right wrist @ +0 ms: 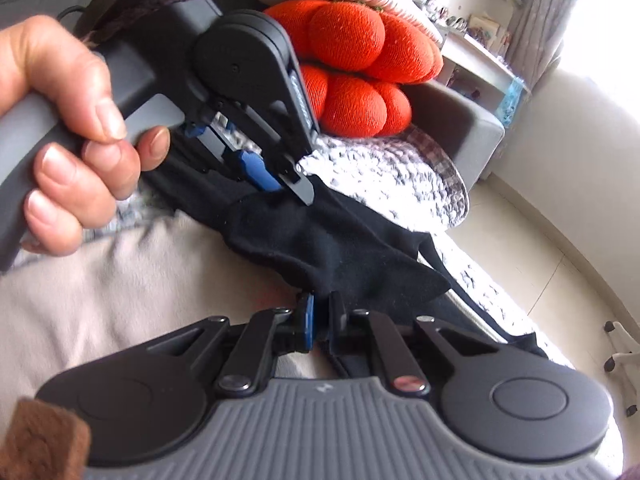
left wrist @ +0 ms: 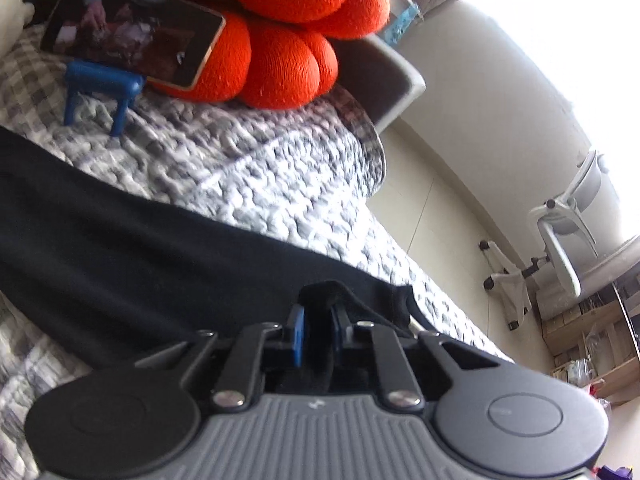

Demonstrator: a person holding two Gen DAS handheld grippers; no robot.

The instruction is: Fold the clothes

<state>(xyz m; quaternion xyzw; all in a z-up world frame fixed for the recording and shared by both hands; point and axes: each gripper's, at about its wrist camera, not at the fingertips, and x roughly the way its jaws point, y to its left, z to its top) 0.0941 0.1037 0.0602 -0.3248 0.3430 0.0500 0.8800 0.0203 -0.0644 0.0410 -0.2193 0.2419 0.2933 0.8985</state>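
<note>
Nearest the lens in the left wrist view are the left tongs (left wrist: 318,330), their blue-padded jaws clenched on a bunched fold of the black garment (left wrist: 132,248), which rises as a small peak between the pads. The rest of that garment stretches away as a wide dark band across the bed (left wrist: 256,168), which is covered with a grey and white knitted blanket. Farther up the bed a phone (left wrist: 132,38) leans on a small blue stand (left wrist: 102,92), with its back against a big orange cushion (left wrist: 288,20). Beyond the edge of the bed lies pale floor with a white office chair (left wrist: 560,232) near a bright window. In the right wrist view the right tongs (right wrist: 320,322) are likewise clenched, pinching the lower edge of the black garment (right wrist: 320,236), whose cloth hangs stretched between the two tools. Above them the left tongs (right wrist: 280,182) come in from the upper left, gripping the upper part of the same cloth, held by a hand (right wrist: 68,136) wrapped around the tool's grey handle. Beneath the garment in this view lies a beige cloth (right wrist: 120,280), and a brown fuzzy corner shows at the lower left edge. The orange cushion (right wrist: 360,64) sits behind, against a grey headboard.
</note>
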